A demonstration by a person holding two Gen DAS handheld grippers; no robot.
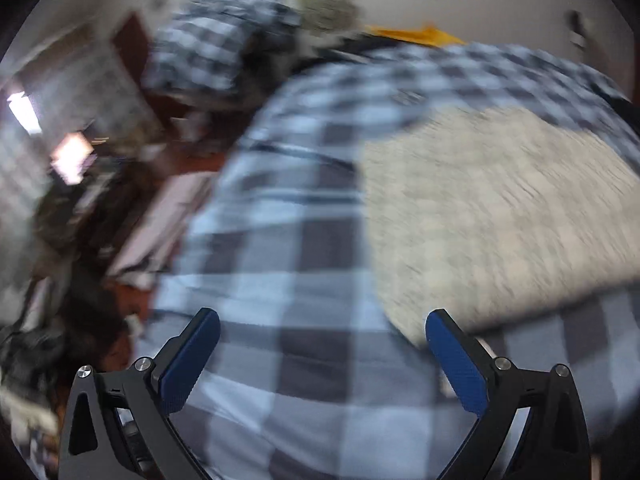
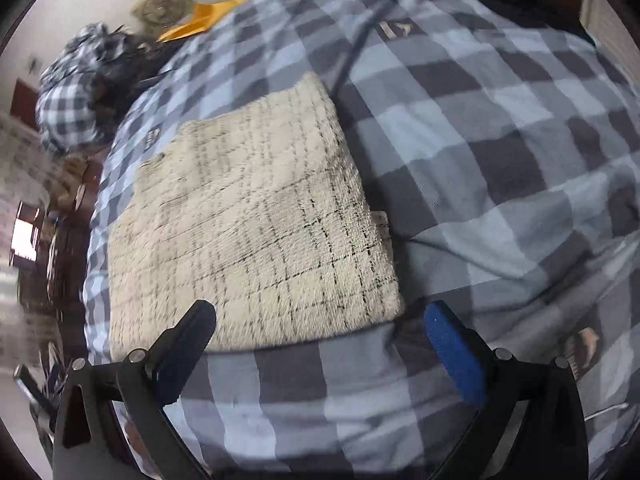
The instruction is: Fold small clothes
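checkered bedspread (image 2: 480,160), folded cream garment (image 2: 256,232) lying flat, long axis running away

folded cream garment (image 2: 256,216) mid-bed, checkered bedspread (image 2: 480,160) open rightward

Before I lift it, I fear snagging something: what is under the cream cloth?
The checked bedcover lies under the cream cloth. Anything beneath the cloth's middle is hidden.
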